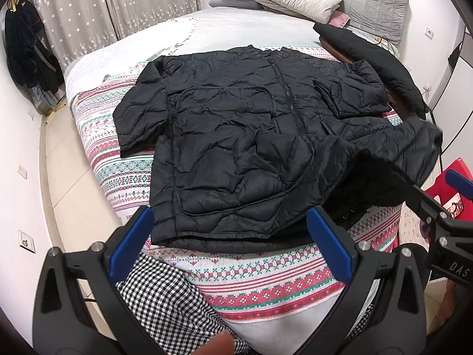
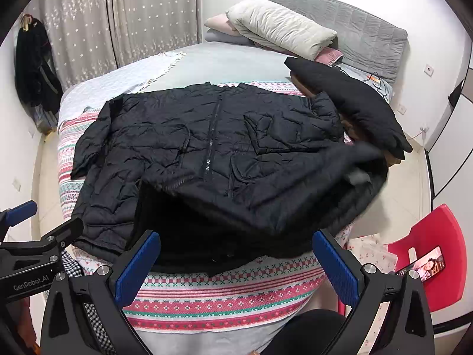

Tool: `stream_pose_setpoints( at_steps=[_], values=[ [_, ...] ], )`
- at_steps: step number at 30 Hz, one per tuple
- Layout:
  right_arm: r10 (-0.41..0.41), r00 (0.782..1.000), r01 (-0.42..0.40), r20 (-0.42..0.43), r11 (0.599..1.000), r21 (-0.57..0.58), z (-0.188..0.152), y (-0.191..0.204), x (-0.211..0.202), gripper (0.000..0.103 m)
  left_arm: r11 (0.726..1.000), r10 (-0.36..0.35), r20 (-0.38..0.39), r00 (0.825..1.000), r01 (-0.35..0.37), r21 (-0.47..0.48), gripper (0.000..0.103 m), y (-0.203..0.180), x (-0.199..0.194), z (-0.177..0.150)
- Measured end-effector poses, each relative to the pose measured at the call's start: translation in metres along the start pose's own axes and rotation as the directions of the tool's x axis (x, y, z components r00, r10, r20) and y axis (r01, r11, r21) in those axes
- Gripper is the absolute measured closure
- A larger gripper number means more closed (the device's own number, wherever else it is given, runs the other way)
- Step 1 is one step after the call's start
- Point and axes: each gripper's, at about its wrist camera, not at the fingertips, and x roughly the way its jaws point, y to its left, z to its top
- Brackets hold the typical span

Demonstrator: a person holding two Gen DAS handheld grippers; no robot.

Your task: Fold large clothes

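Observation:
A black quilted jacket (image 1: 236, 148) lies front up and zipped on the patterned blanket (image 1: 266, 284) of a bed, with its left sleeve (image 1: 139, 103) spread out. Its right sleeve (image 2: 354, 159) is blurred and bunched over the body near the bed's right edge. My left gripper (image 1: 230, 216) is open at the jacket's near hem, nothing between its blue pads (image 1: 130, 242). My right gripper (image 2: 238, 236) is open too, just before the jacket's dark opened hem (image 2: 207, 236). Each gripper shows in the other's view: the right gripper (image 1: 428, 183), the left gripper (image 2: 47, 219).
A second black garment (image 2: 354, 103) lies at the bed's far right, pillows (image 2: 280, 26) at the grey headboard. A checked cloth (image 1: 165, 295) hangs below my left gripper. A red chair (image 2: 437, 251) with a phone (image 2: 422, 263) stands right; dark clothes (image 1: 26, 50) hang at left.

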Motion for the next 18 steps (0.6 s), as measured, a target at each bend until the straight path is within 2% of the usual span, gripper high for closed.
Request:
stream_pose_setpoints(
  at_steps=[18],
  values=[
    [-0.003,1.0,0.003,-0.006,1.0,0.001,-0.0014,-0.0036,0.0004,0.0,1.0,0.001,0.0,1.0,-0.001,0.001,0.0,0.0,0.0003,-0.0004]
  ],
)
